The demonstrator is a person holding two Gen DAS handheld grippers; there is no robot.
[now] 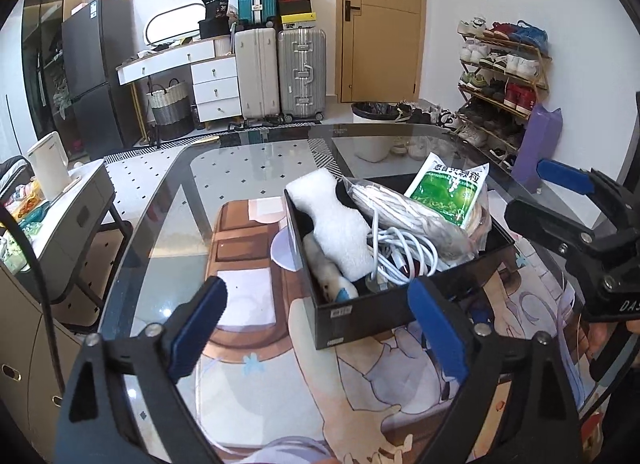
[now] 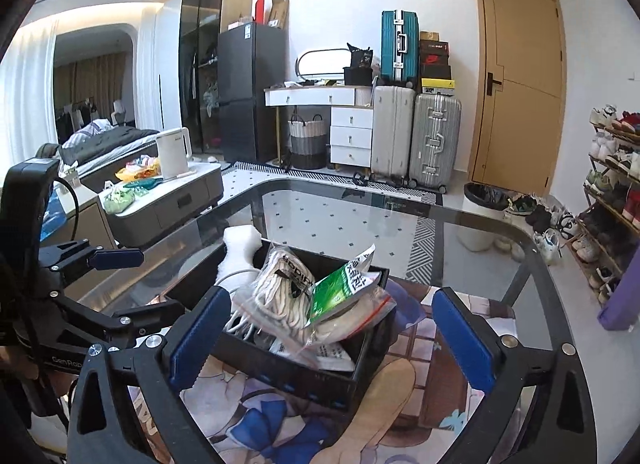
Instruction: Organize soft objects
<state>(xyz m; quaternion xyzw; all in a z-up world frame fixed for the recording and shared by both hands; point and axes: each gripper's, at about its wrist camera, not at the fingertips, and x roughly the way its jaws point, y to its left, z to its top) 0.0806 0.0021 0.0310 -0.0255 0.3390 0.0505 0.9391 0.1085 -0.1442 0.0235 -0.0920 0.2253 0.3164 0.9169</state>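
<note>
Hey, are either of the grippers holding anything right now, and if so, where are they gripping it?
Nothing is held. The left gripper and right gripper both stand open over the black box.

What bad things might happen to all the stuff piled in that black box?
The green packet leans up high on the pile, so a bump may tip it over the black box rim. The white foam piece pokes past the box edge and might slide out. Loops of white cable may snag an open gripper reaching in.
</note>
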